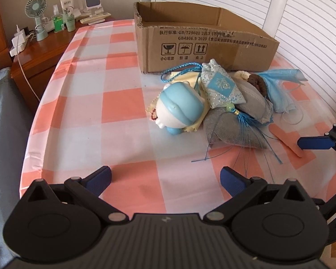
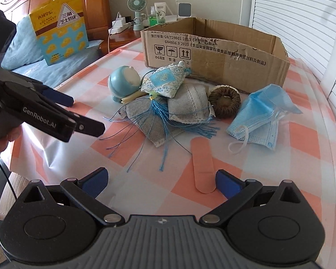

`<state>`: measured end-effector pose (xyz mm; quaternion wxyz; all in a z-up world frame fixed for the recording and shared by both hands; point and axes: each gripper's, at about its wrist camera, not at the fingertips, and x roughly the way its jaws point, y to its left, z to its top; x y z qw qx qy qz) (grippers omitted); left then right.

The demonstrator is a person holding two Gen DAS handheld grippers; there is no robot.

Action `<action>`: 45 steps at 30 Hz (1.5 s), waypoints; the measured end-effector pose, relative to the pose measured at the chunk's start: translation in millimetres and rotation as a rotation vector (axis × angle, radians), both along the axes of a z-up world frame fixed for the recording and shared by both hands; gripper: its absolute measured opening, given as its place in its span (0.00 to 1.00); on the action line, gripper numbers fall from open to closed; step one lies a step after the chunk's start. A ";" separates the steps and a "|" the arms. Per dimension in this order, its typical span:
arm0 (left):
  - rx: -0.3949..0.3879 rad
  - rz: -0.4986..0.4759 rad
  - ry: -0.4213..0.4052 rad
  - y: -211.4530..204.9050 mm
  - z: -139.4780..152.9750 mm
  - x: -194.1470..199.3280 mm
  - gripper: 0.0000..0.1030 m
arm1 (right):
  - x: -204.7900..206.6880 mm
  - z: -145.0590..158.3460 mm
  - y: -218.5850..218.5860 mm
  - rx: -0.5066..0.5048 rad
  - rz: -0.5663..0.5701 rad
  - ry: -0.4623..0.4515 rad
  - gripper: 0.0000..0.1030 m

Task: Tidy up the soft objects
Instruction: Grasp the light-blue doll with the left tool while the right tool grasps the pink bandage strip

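Note:
A pile of soft things lies on the checked tablecloth before an open cardboard box point(image 1: 203, 44) point(image 2: 215, 53). It holds a blue-and-white squishy toy point(image 1: 179, 109) point(image 2: 122, 81), a blue patterned sachet with a tassel point(image 1: 221, 86) point(image 2: 165, 80), grey pouches point(image 1: 237, 130) point(image 2: 188, 105), a brown woven ring point(image 2: 224, 102) and blue face masks point(image 1: 280, 89) point(image 2: 259, 116). A pink bandage strip point(image 2: 201, 165) point(image 1: 284, 139) lies near. My left gripper point(image 1: 165, 179) is open and empty, short of the pile. My right gripper point(image 2: 161, 180) is open and empty over the strip's near end.
A wooden nightstand point(image 1: 40, 53) at the table's far left carries a small fan point(image 1: 37, 11), bottles and a charger. A bed with a blue pillow and a yellow snack bag point(image 2: 60, 24) lies to the left. White slatted doors point(image 2: 302, 18) stand behind the box.

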<state>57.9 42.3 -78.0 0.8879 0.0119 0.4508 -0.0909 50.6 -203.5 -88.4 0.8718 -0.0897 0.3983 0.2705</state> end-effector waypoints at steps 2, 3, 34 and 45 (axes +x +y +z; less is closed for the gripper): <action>-0.007 -0.021 0.009 0.7 -4.9 2.5 1.00 | 1.4 -0.8 -0.5 0.007 -0.010 -0.002 1.00; 0.011 -0.032 -0.008 -0.4 -5.8 2.2 1.00 | 2.1 -1.1 -1.0 0.009 -0.014 -0.003 1.00; 0.055 -0.294 -0.269 11.3 4.5 29.3 0.99 | 6.5 -4.5 -13.3 -0.003 -0.091 -0.058 1.00; 0.033 -0.324 -0.267 5.9 3.1 39.1 0.64 | 8.2 -3.1 -17.9 0.001 -0.145 -0.087 1.00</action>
